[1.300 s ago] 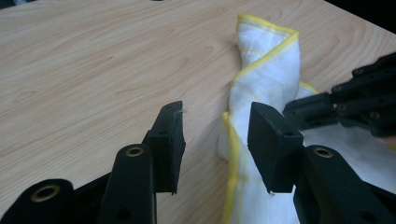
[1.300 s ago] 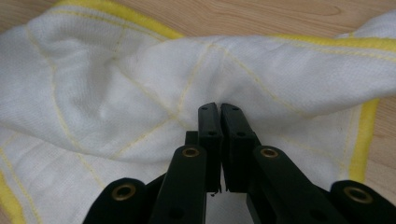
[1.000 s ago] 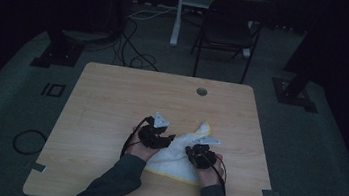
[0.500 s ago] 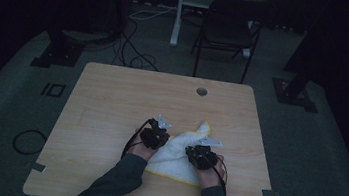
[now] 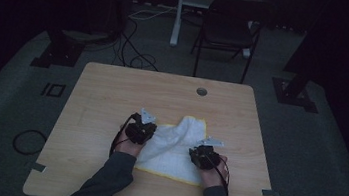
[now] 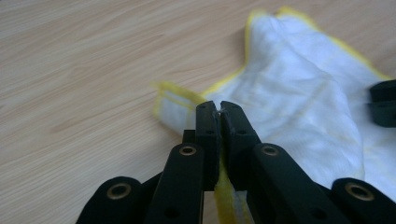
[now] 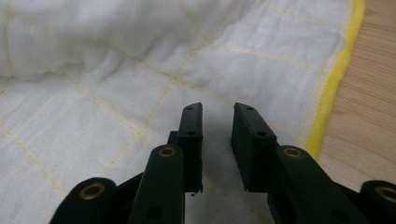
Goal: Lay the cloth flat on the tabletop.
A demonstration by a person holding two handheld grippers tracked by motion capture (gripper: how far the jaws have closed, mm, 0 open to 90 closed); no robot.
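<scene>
On the near half of the wooden table (image 5: 112,95), between my two hands, lies the white cloth (image 5: 171,145) with its yellow hem. From the high view I read its long axis running diagonally: one corner points away toward the table's far right, the broad end lies at the near edge. Wider near me, narrowing and bunched toward the far corner. Floor beyond the table has a black chair (image 5: 231,27) and loose cables (image 5: 136,48), well apart from the work.

Left gripper (image 5: 141,130) sits at the cloth's left edge; right gripper (image 5: 204,156) sits on its near right part. High view is too dim and small for me to read either set of jaws.

Left gripper view gives what the high view can't: left gripper (image 6: 219,108) jaws together, clamped on the yellow hem, a strip of hem running down between them. A folded-over hem corner lies on bare wood just past the tips. Cloth (image 6: 299,107) spreads off to the right there, its far corner pointing up-frame. The other gripper's black tips show at the right edge.

Right gripper view: right gripper (image 7: 217,109) jaws apart, nothing pinched, having just been opening; cloth (image 7: 116,70) flat under them, faint yellow grid lines visible, rumpled fold higher up. Yellow hem runs along the right, with table wood (image 7: 373,93) beyond.
</scene>
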